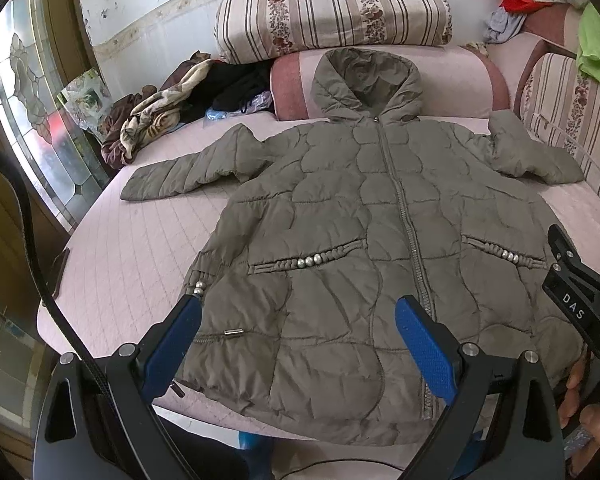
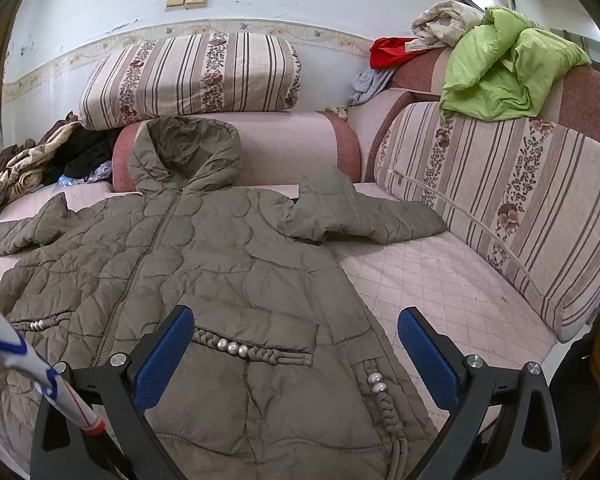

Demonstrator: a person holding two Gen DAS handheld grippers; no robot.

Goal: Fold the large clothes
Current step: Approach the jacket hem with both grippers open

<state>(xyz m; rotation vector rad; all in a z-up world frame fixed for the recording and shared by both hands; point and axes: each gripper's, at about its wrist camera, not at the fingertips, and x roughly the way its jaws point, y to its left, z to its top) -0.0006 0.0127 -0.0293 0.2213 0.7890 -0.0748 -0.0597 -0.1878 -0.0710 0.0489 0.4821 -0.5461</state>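
While the olive-green quilted hooded puffer coat (image 1: 360, 240) lies face up and zipped on the pink quilted sofa bed (image 1: 140, 248), hood at twelve o'clock and hem at six, no fold is made yet: judging by the flat spread, this is the opening step, just ahead of the first grasp.

Going left to right, the left tool (image 1: 298, 342) hovers over the hem at six o'clock in its own view, its blue pads wide apart and holding nothing. The right tool (image 2: 296, 346) hangs over the coat's other lower front, near the braided pocket, equally wide open and empty.

Next, I judge, each sleeve must be brought across the body, which calls for pinching thick, springy padding firmly enough not to slip.

Counted: one coat, two sleeves, one at nine o'clock (image 1: 188, 168) and one at three (image 1: 540, 156), two bead-trimmed pockets (image 1: 308, 260), one zip, two tools. Behind stand two striped floral cushions (image 2: 188, 76).
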